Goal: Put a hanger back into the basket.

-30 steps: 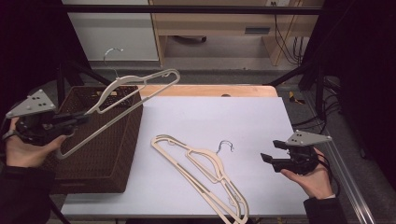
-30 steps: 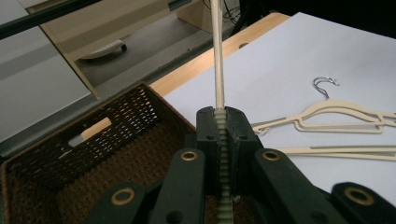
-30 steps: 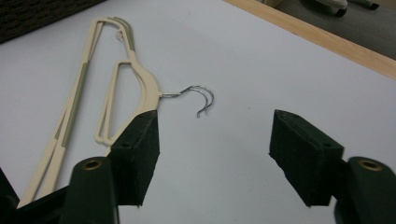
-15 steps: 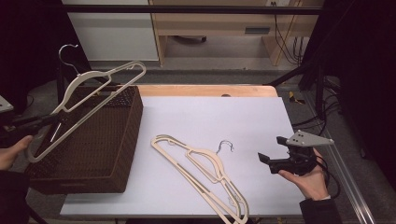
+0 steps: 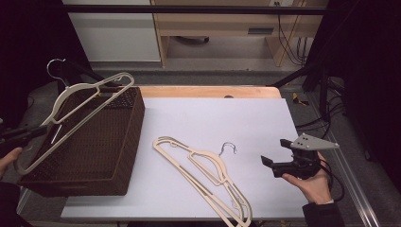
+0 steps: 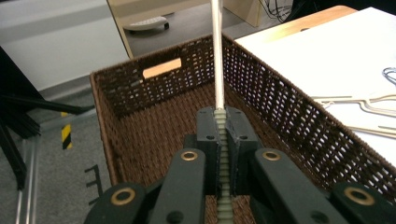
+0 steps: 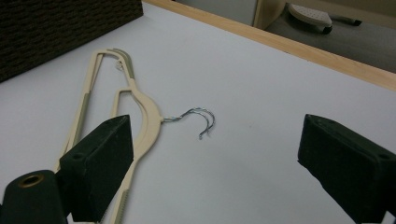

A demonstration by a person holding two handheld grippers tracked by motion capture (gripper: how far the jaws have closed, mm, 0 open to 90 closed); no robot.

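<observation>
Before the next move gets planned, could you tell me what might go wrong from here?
The left gripper pinches the raised hanger by one thin bar, so it could swing or slip above the basket. The hangers on the table lie overlapped, hooks together; the open right gripper might drag both.

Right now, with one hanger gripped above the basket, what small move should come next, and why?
Probably lower the left gripper into the wicker basket and open. It is shut on the cream hanger, which hangs tilted above the basket; the hangers on the table wait by the open right gripper.
</observation>
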